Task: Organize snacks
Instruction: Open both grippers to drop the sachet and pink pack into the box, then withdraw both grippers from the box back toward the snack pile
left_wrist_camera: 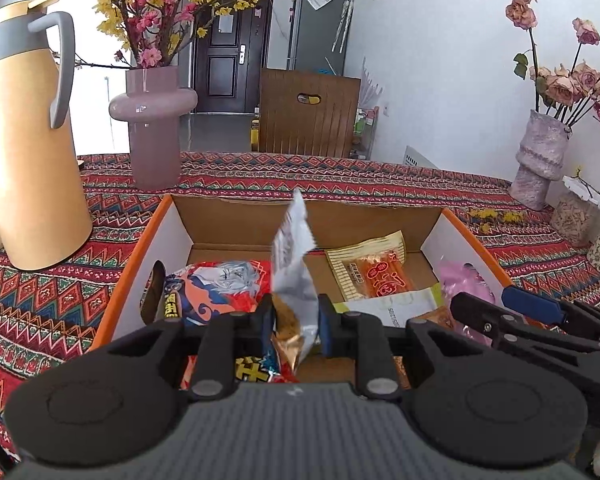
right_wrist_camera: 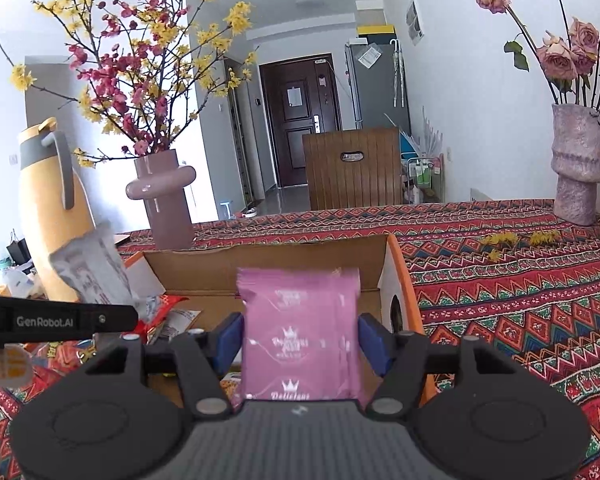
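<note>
Snacks sit in both claws over an open cardboard box [left_wrist_camera: 466, 232] with orange rims on the patterned worktop [left_wrist_camera: 420, 184]: the left claw [left_wrist_camera: 296, 320] pinches a crinkled silver foil packet [left_wrist_camera: 296, 264] standing upright. Only the right wrist view shows the right claw [right_wrist_camera: 300, 344] pinching a flat, glossy pink pouch [right_wrist_camera: 300, 328]. Only the left view looks down on three flat packets on the box floor.

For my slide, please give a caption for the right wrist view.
Right gripper holds a pink snack packet above the cardboard box.
</note>
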Motion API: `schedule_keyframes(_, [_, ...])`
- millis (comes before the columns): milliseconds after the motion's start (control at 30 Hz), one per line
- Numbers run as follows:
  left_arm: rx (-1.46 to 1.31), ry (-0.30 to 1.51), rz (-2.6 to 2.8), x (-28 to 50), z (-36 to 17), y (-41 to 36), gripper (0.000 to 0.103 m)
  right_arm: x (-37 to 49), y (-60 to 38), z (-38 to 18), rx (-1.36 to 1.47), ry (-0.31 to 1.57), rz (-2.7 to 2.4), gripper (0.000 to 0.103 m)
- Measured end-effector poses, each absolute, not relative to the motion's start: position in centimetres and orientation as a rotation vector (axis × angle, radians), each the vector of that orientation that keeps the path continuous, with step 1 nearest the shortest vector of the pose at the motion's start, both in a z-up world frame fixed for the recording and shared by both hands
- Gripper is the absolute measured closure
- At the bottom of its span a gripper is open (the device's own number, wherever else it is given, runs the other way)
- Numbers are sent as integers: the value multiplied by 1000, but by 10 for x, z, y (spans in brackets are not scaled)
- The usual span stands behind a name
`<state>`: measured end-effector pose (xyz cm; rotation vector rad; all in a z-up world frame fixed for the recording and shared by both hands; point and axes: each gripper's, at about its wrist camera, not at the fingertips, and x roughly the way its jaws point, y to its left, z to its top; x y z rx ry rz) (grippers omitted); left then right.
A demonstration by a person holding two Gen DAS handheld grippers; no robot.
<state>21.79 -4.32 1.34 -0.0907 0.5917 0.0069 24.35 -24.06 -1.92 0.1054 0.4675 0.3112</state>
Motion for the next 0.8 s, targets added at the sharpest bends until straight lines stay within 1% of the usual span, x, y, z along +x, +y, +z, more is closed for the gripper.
schedule_keyframes(33, [-96,584,11,216,14,-42,62,243,-242,-19,112,465,313,33])
schedule_keyframes(67, [-101,574,21,215,15,-41,54,243,-243,-18,119,461,314,21])
schedule_keyframes(100, [-106,566,29,213,17,-39,50,242,-244,-17,122,456,310,15])
schedule_keyframes(133, [-112,560,32,212,18,-38,42,241,-245,-16,122,449,305,9])
schedule_keyframes(167, [-114,553,37,210,19,-36,31,240,-245,-15,123,446,304,9])
schedule_keyframes(200, [-112,542,54,208,20,-36,24,240,-246,-15,125,443,305,8])
schedule_keyframes(233, [-110,529,71,206,22,-35,12,239,-246,-14,128,441,305,4])
schedule_keyframes(267, [-109,512,79,203,23,-34,6,238,-247,-13,130,437,303,0])
schedule_keyframes(367, [-109,483,86,198,29,-33,0,236,-248,-10,134,427,302,0])
schedule_keyframes(800, [-125,485,86,186,30,-29,0,217,-251,-3,140,417,302,0])
